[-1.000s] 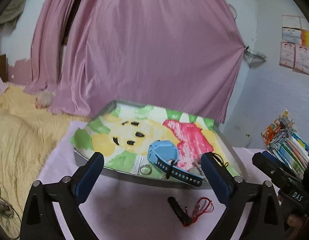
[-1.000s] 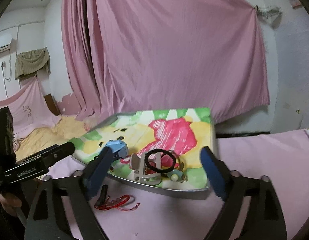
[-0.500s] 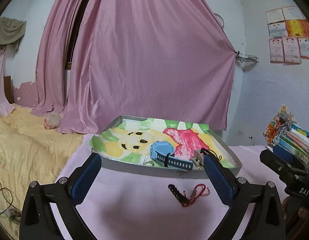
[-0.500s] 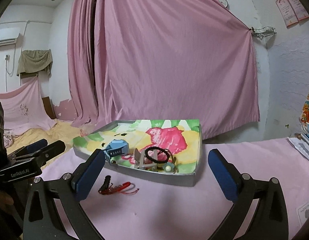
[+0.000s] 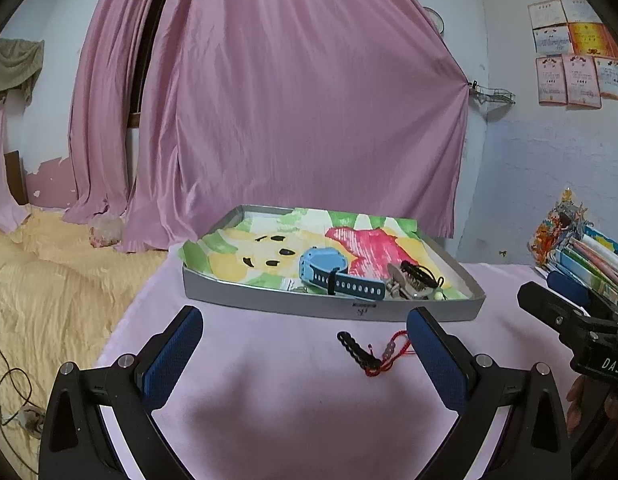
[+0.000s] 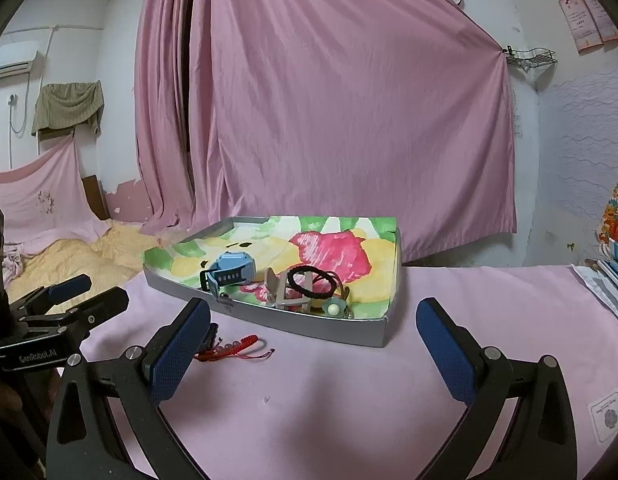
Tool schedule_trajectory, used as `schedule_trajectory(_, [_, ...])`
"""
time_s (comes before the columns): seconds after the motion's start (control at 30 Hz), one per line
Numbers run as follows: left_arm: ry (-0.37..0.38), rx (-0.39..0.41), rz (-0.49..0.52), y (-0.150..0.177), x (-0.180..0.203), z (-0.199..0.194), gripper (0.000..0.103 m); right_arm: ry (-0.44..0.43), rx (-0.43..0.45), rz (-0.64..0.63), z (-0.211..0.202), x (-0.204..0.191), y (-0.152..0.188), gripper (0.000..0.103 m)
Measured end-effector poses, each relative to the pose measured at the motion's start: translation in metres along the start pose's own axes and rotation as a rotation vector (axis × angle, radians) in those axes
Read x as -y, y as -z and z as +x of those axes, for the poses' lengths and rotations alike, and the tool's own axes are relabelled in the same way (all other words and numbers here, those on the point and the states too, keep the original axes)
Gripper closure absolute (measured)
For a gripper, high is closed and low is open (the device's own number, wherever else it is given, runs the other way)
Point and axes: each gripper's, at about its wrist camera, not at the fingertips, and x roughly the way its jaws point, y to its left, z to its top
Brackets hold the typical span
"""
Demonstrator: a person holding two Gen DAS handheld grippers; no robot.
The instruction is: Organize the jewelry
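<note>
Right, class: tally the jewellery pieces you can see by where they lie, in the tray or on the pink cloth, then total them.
In the tray: 4, namely blue watch, grey hair claw, black hair tie, pale bead piece.
On the pink cloth: 1, the red cord bracelet.
Total: 5

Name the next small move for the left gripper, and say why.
Probably ease the left gripper forward and down over the red bracelet. It lies on the pink cloth outside the tray, where the watch already sits, and both grippers are open and empty.
</note>
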Motion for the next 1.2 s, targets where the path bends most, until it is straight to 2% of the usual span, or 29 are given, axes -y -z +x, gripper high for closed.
schedule_trajectory(0.37, [-0.007, -0.035, 0.004, 0.001, 0.000, 0.006, 0.001, -0.002, -0.063, -0.007, 0.010, -0.002, -0.001, 0.002])
schedule_trajectory(0.73, [0.053, -0.197, -0.024, -0.003, -0.008, 0.035, 0.001, -0.068, -0.276, -0.034, 0.044, -0.006, 0.008, 0.004])
schedule_trajectory(0.8, [0.062, -0.216, -0.033, -0.002, -0.008, 0.040, 0.003, -0.088, -0.311, -0.027, 0.051, -0.006, 0.010, 0.013])
schedule_trajectory(0.87, [0.077, -0.247, -0.038, -0.001, -0.007, 0.046, 0.011, -0.092, -0.339, -0.036, 0.058, -0.007, 0.012, 0.028])
schedule_trajectory(0.93, [0.088, -0.277, -0.040, 0.000, -0.006, 0.053, 0.018, -0.107, -0.365, -0.048, 0.064, -0.009, 0.013, 0.031])
schedule_trajectory(1.03, [0.114, -0.325, -0.042, 0.001, -0.004, 0.064, 0.032, -0.131, -0.392, -0.067, 0.071, -0.013, 0.013, 0.046])
schedule_trajectory(1.2, [0.164, -0.397, -0.053, 0.002, 0.001, 0.080, 0.050, -0.178, -0.418, -0.055, 0.085, -0.017, 0.010, 0.063])
